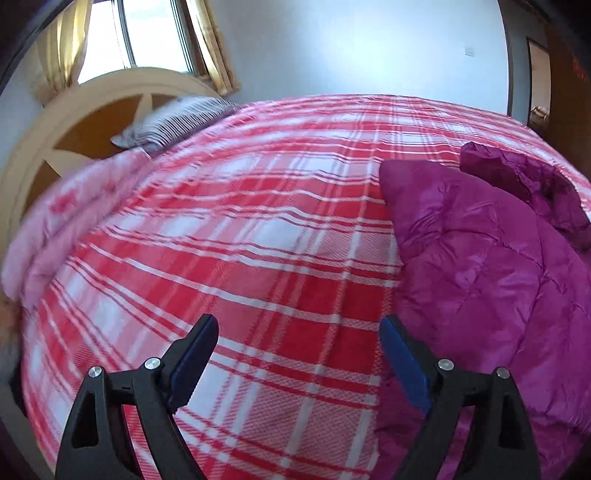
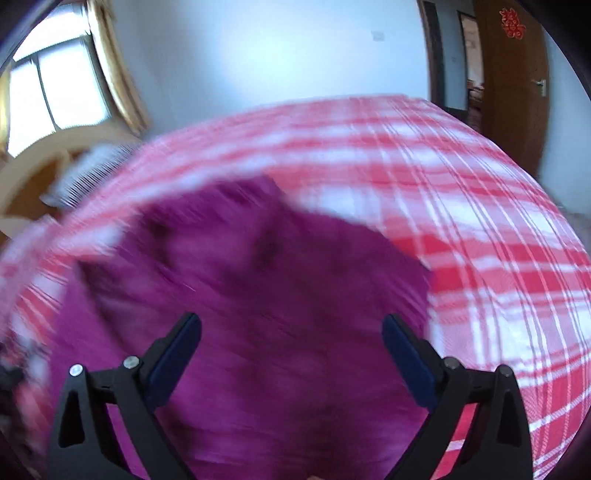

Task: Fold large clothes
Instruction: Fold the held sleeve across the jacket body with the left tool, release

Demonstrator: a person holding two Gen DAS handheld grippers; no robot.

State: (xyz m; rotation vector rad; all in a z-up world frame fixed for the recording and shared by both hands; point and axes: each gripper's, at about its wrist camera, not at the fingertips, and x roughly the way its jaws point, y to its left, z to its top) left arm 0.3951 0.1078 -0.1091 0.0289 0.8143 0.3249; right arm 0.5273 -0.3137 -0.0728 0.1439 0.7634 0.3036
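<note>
- Left gripper: jaws spread wide, nothing between them. It hangs over bare plaid bedspread, pointing down at a slant.
- Right gripper: jaws spread wide too, pads not pressing on anything. It sits above the magenta puffer jacket; no fabric is gripped.
- Jacket location: on the bed, lying on the red-and-white plaid bedspread. In the left wrist view the jacket fills the right side, just beside the left gripper's right finger; cannot tell if they touch.
- The jacket is quilted and shiny. A bunched darker part, maybe hood or sleeve, lies at its far end in the left wrist view.
- In the right wrist view the jacket covers the lower centre and left; its edge runs out onto the plaid on the right. That view is heavily blurred, so fold state is unreadable.
- Striped pillow at the head of the bed, against a cream and brown headboard.
- A pink quilted cover is piled on the bed's left edge, well apart from the jacket.
- Window with yellow curtains behind the headboard; brown door on the far right.
</note>
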